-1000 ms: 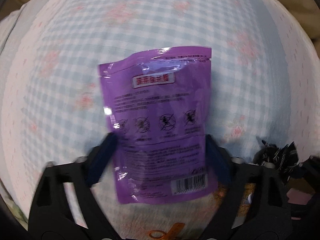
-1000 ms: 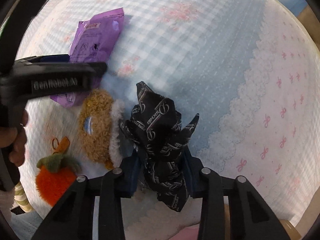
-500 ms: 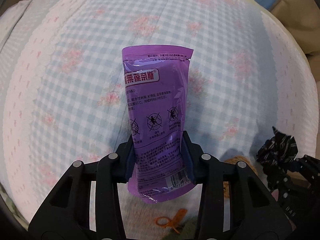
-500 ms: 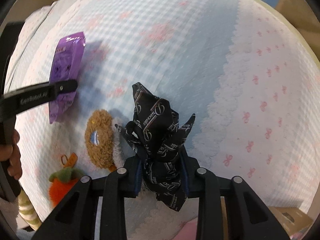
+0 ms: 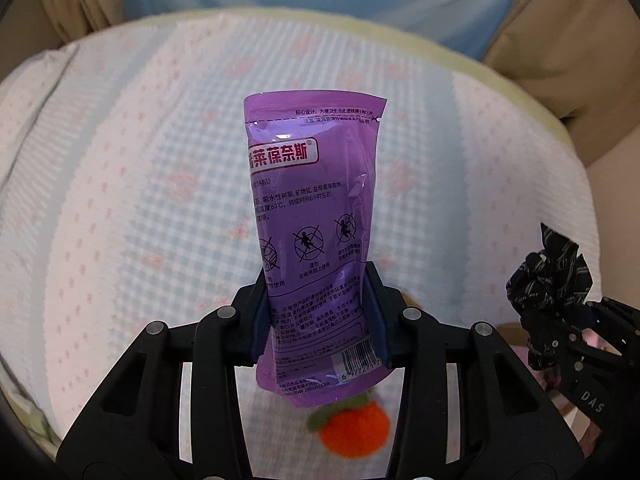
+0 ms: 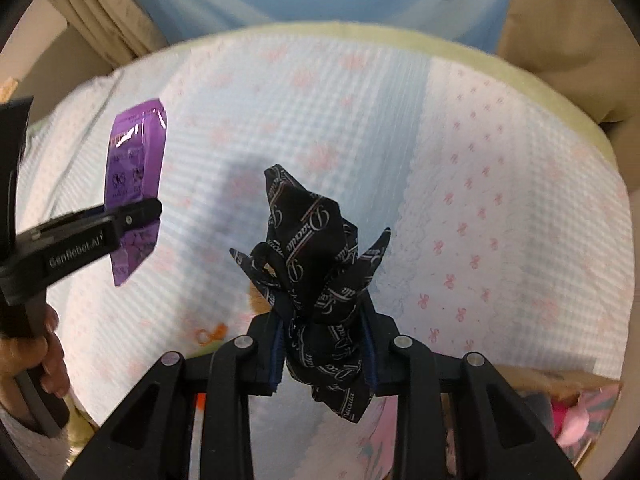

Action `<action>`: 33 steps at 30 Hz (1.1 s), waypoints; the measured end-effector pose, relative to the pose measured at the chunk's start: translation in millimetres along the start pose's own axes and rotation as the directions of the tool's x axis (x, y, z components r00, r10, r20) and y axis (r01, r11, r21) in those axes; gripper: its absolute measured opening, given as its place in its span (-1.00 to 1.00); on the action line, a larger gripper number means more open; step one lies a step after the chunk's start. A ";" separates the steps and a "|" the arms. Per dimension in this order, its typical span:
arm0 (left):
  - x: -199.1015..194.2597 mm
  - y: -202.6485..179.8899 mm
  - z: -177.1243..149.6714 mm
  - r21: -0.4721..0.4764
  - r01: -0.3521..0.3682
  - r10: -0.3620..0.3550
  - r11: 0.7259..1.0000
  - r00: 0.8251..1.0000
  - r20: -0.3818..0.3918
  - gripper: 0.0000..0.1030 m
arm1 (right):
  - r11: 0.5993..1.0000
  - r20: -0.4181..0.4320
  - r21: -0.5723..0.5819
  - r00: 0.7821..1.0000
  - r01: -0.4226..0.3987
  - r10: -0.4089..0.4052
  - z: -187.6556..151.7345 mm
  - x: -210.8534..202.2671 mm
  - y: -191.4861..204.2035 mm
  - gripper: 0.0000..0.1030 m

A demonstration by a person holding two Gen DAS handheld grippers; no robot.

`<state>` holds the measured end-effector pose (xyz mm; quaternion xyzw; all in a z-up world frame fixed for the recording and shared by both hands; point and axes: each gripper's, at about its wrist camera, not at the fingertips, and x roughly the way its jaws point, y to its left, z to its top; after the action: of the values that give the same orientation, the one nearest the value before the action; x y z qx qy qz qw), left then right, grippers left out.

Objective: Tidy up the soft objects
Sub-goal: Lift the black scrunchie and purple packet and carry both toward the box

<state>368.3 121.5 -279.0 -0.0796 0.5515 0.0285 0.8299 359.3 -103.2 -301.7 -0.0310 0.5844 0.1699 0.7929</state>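
In the left wrist view, the left tool (image 5: pixel 318 316) sits at the lower centre of the frame, its 2 fingers (image 5: pixel 372 312) pinching the lower part of a purple packet (image 5: pixel 312 216). The packet stands upright and clear of the bed (image 5: pixel 120 200), its printed side to the camera and its sealed top edge near the frame's centre. Below the packet's bottom edge, an orange plush toy (image 5: pixel 356 434) with a green top lies on the bed's checked cover. At the right edge, the right tool (image 5: pixel 568 340) holds a black patterned cloth (image 5: pixel 548 276).

In the right wrist view, a hand (image 6: pixel 32 364) at the lower left grips the handle of the left tool (image 6: pixel 136 216), which clamps the purple packet (image 6: pixel 136 168) in the upper left. At the lower centre, the right tool (image 6: pixel 324 340) is pressed onto the black patterned cloth (image 6: pixel 312 256), bunched and lifted off the bed (image 6: pixel 480 200), with pointed ends sticking up. A bit of tan plush (image 6: pixel 258 302) shows just left of the cloth. A pink item (image 6: pixel 580 416) lies at the lower right, too blurred to identify.
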 end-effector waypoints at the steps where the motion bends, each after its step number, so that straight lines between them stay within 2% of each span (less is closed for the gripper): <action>1: -18.3 0.1 -1.1 0.003 0.005 -0.005 1.000 1.000 0.019 -0.28 | 1.000 0.015 0.007 1.000 0.000 0.000 -0.9 -10.2 2.2 -0.45; 2: -15.9 -5.4 -6.2 0.004 0.007 -0.007 1.000 0.999 0.031 -0.28 | 1.000 0.033 0.016 0.999 0.000 -0.001 -2.2 -24.1 5.8 -0.45; 10: -125.3 -6.8 -35.4 0.046 0.026 -0.032 0.999 0.991 0.132 -0.28 | 0.996 0.153 0.087 0.988 0.017 -0.030 -30.5 -120.8 29.9 -0.45; 19: -205.7 -24.2 -91.7 0.112 0.025 -0.043 0.993 0.986 0.162 -0.26 | 0.985 0.220 0.172 0.973 0.030 -0.068 -99.4 -206.2 42.6 -0.45; 27: -234.5 -54.9 -130.7 0.128 0.033 -0.057 0.991 0.981 0.187 -0.26 | 0.985 0.275 0.170 0.958 0.031 -0.077 -145.3 -251.2 27.5 -0.45; 33: -241.0 -113.6 -148.1 0.170 0.057 -0.090 0.984 0.976 0.198 -0.26 | 0.980 0.287 0.197 0.953 0.039 -0.095 -171.7 -269.7 -13.6 -0.45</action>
<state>154.7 -4.9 -102.0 -0.0284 0.4602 -0.0394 0.8865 136.1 -221.4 -105.1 0.0501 0.4714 0.0894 0.8760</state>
